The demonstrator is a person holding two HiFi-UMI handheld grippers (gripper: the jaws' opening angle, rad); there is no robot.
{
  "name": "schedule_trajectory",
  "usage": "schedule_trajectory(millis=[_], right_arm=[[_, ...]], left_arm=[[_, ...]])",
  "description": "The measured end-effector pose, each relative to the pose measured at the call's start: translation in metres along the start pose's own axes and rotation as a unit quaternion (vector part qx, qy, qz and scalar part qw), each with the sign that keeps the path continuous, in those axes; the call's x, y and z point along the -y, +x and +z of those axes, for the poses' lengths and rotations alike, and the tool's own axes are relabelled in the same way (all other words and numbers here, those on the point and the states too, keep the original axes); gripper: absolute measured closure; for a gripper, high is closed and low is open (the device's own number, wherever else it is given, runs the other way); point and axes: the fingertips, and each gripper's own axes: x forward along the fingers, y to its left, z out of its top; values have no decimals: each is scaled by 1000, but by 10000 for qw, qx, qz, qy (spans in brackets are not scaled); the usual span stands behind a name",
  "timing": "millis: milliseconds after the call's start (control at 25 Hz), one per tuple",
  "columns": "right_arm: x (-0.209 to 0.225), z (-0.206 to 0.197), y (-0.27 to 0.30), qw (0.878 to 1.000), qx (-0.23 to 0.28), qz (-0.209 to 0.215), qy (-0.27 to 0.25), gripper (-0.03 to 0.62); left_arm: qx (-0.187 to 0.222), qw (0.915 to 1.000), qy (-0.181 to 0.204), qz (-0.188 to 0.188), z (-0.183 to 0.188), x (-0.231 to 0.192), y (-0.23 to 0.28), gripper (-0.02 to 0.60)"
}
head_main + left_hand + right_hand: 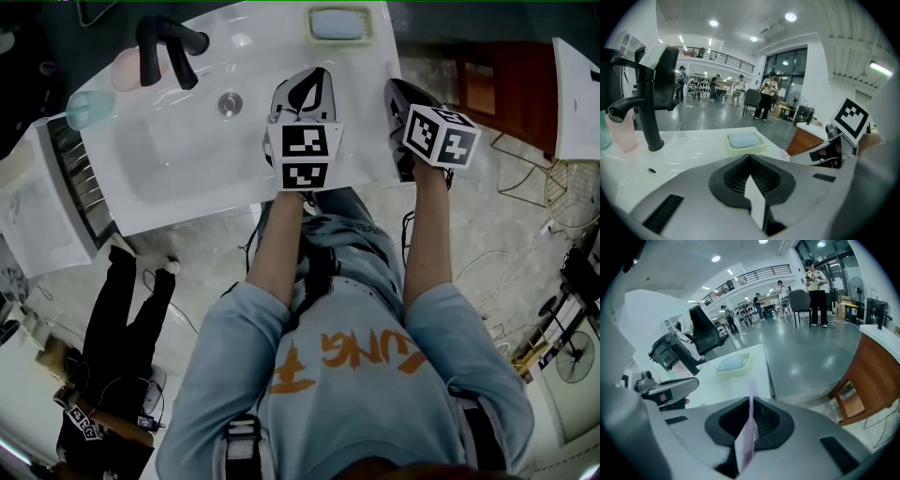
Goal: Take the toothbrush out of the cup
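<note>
A lilac toothbrush stands upright between the jaws of my right gripper, which is shut on its handle. In the head view the right gripper hovers over the right edge of the white sink counter. A pink cup and a teal cup stand far left behind the black faucet. In the left gripper view the pink cup sits beside the faucet. My left gripper is over the counter right of the basin, jaws shut with nothing in them.
A pale green soap dish with a blue bar sits at the counter's back edge. A wooden stool stands right of the counter. Cables lie on the floor at right. A person in black is on the left floor.
</note>
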Motion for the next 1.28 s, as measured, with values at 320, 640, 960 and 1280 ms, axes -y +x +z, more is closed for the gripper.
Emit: schedule_trajectory(millis=[320,640,960,1280], right_arm=[[-1,1,0,9998,-36,68,-190,551],[-3,5,0,9995,-44,182,-252,551],[-7,31,-14,9987,243,265,-361,551],[-26,66,-29,9935,816,627,-489,557]], left_arm=[[3,10000,68,7,8,6,7,561],[44,9999,122,60,16,5,7,561],[174,9996,145,148,30,4,1,561],[499,9978,249,368,57,-3,-16,560]])
